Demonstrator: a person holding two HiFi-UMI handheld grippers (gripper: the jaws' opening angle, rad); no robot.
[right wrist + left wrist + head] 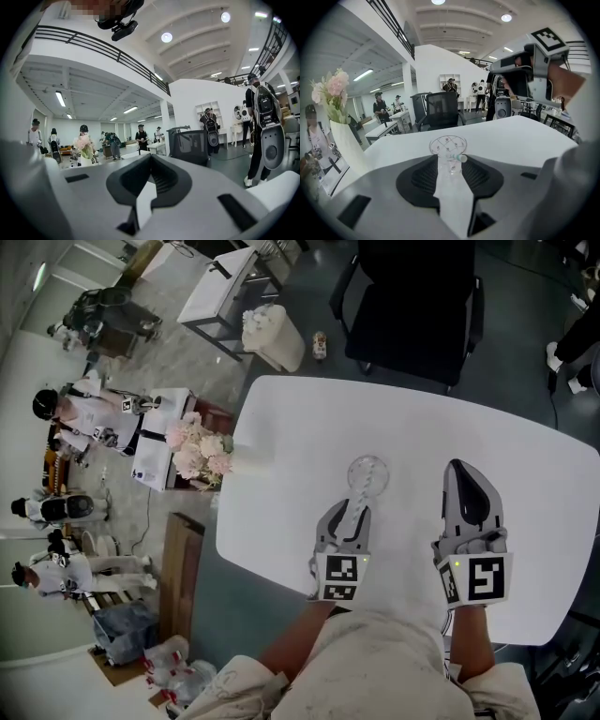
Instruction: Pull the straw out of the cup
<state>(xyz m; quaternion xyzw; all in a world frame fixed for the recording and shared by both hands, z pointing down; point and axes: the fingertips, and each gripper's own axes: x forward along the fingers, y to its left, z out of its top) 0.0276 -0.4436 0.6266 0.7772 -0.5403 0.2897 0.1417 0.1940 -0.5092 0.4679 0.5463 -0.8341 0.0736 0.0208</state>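
Observation:
A clear plastic cup stands on the white table. In the left gripper view the cup holds a straw whose green-and-white end leans over the rim toward me. My left gripper points at the cup from the near side. It is open, with the cup's base just at the far end of the gap and no pad pressing on it. To the right of the cup my right gripper hovers above the table. Its tips meet and nothing is between them.
A white vase of pink flowers stands by the table's left edge, and it shows at the left of the left gripper view. A black office chair sits at the far side of the table. Several people stand in the room beyond.

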